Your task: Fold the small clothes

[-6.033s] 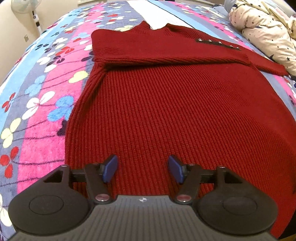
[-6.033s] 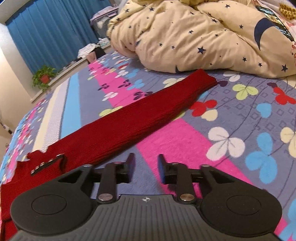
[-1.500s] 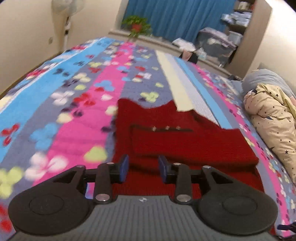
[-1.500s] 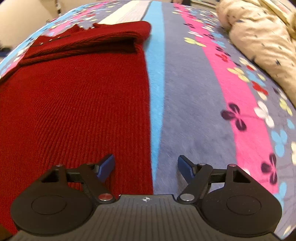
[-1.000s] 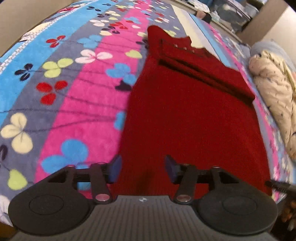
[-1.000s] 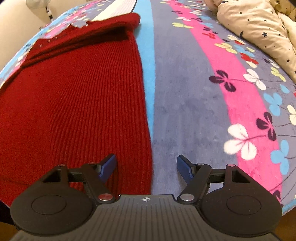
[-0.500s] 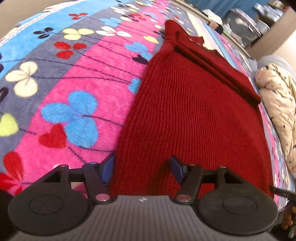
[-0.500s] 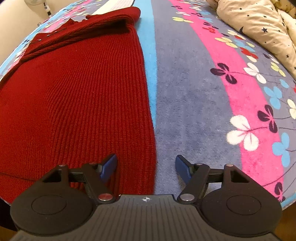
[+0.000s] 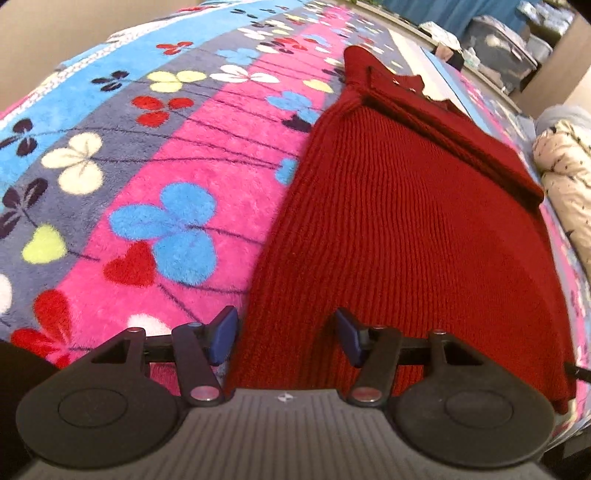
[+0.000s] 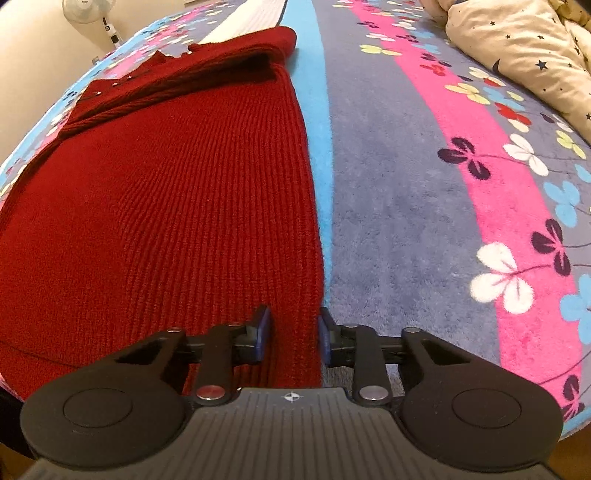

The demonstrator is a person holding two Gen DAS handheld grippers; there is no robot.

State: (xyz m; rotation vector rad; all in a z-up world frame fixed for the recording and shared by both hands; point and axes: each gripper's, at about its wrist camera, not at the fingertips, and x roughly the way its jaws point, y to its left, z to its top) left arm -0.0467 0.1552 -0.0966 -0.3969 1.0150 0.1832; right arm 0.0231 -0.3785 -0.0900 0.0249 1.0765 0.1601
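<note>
A dark red ribbed knit sweater [image 9: 413, 229] lies flat on the flowered bed cover, both sleeves folded across its chest at the far end. My left gripper [image 9: 286, 338] is open, its jaws straddling the sweater's near left hem corner. In the right wrist view the sweater [image 10: 166, 206] fills the left half. My right gripper [image 10: 293, 334] has closed on the sweater's near right hem corner, with the knit edge pinched between its blue pads.
The bed cover [image 9: 177, 173] has pink, blue and grey stripes with flower prints. A cream star-print duvet [image 10: 524, 51] is bunched at the far right. A fan [image 10: 88, 11] stands by the wall. Storage boxes [image 9: 506, 55] sit beyond the bed.
My right gripper's jaws have closed from wide open onto the sweater's right hem corner. My left gripper has stayed open at the left hem corner, moving slightly closer.
</note>
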